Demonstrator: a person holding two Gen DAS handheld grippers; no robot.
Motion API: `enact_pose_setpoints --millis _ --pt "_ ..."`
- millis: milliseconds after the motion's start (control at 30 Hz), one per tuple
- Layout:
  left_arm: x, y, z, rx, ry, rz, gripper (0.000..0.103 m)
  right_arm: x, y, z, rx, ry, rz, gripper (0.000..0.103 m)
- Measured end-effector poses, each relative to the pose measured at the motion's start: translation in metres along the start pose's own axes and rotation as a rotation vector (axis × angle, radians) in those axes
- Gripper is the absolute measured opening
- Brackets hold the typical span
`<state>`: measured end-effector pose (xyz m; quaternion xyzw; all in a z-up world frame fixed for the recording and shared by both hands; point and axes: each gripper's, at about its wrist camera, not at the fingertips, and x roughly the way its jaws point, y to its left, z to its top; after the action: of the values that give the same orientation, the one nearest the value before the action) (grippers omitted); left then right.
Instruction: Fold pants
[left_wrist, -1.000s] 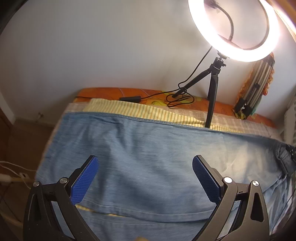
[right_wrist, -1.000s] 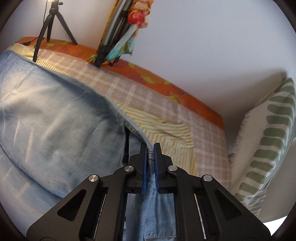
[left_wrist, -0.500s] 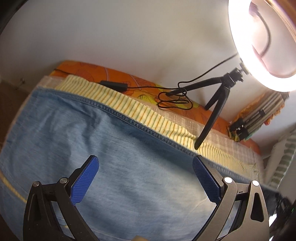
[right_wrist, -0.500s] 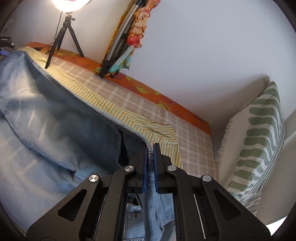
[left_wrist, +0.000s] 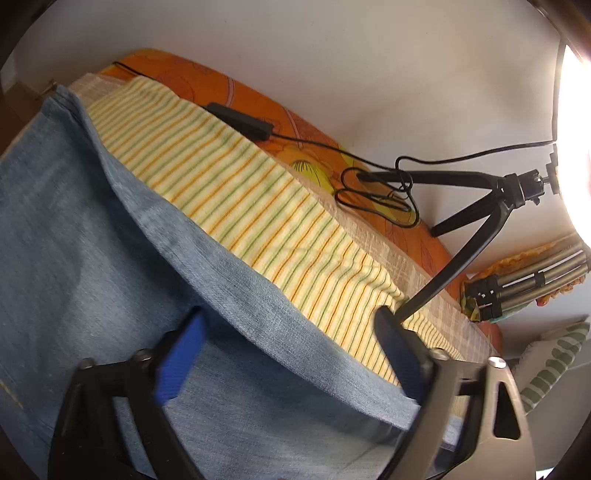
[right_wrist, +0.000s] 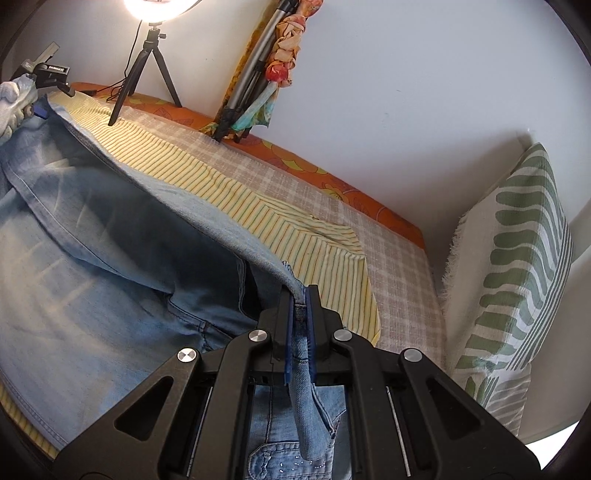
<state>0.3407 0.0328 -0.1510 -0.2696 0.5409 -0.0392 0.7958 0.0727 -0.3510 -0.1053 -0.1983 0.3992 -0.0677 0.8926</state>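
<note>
Jeans (left_wrist: 92, 229) spread on the bed, mid-fold: right tongs (right_wrist: 299, 325) clamped on waistband edge, left tongs (left_wrist: 288, 354) apart, just been closing around the raised denim edge without pinching; clamping is needed next before carrying over.

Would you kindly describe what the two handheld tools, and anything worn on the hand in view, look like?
Both are black plastic. The right tool has triangular cut-outs in its frame, silver round bolt heads at the pivots and slim blue pads on its fingers. The left tool matches: black arms, silver bolts, textured blue pads. At the right view's left edge, the left hand wears a white glove.
</note>
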Motion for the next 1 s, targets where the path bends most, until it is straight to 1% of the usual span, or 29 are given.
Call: enact_pose_setpoints --millis 67,100,167,233,267,367,533,733,900,1000 --pt "0.001 0.002 -0.002 0.007 -0.008 0.008 0.066 0.003 0.0 0.0 -0.002 0.001 -0.003 0.006" --pt "0.001 0.004 -0.003 0.011 -0.017 0.01 0.061 0.005 -0.001 0.0 -0.002 0.0 -0.005 0.005" --pt "0.0 0.008 -0.003 0.017 -0.029 -0.007 0.029 0.008 -0.001 0.001 -0.003 0.0 -0.009 0.005" --pt "-0.003 0.01 -0.002 0.033 -0.044 -0.019 0.019 0.011 -0.002 0.003 -0.009 0.002 -0.012 0.005" --pt "-0.007 0.01 -0.002 0.05 -0.062 -0.02 0.012 0.012 -0.002 0.004 -0.012 0.001 -0.017 0.005" --pt "-0.018 0.006 -0.002 0.101 -0.102 -0.028 0.01 0.016 -0.004 0.007 -0.017 0.003 -0.027 0.005" --pt "-0.047 -0.002 -0.015 0.193 -0.164 -0.037 0.009 0.016 -0.007 0.011 -0.025 0.004 -0.05 0.005" --pt "-0.088 0.001 -0.036 0.252 -0.204 -0.056 0.009 0.007 -0.01 0.007 -0.045 0.009 -0.061 0.006" --pt "-0.122 0.002 -0.064 0.28 -0.235 -0.073 0.008 -0.01 -0.011 -0.003 -0.06 0.007 -0.068 0.006" --pt "-0.135 0.004 -0.078 0.293 -0.251 -0.079 0.008 -0.021 -0.012 -0.01 -0.068 0.005 -0.07 0.006"
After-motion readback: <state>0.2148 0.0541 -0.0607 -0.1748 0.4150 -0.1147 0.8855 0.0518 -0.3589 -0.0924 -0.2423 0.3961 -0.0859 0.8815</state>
